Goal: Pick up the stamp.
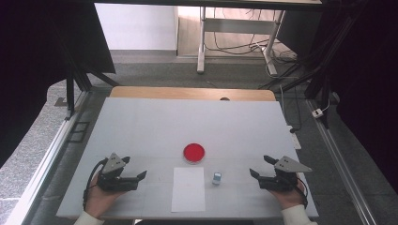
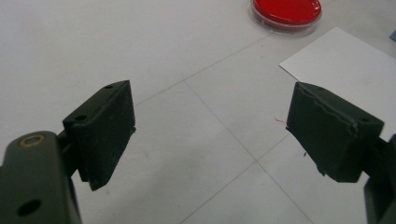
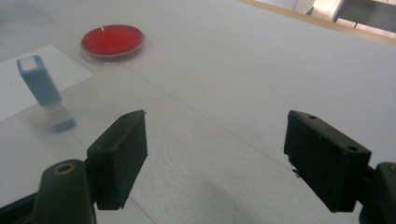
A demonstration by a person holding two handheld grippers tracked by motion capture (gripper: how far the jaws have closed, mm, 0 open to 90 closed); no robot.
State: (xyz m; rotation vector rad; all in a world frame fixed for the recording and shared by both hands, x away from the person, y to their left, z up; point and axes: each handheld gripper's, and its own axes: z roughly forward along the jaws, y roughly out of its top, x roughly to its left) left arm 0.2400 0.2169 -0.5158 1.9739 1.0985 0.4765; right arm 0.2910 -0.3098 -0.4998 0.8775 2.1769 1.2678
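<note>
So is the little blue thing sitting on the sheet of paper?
No, in the high view the small blue object stands on the bare table just right of the white paper, apart from its edge.

Bright even light, soft shadows, slight blur

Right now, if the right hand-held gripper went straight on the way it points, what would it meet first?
Probably nothing: the open right hand-held gripper faces bare white tabletop; the small blue upright block stands left of its line.
</note>
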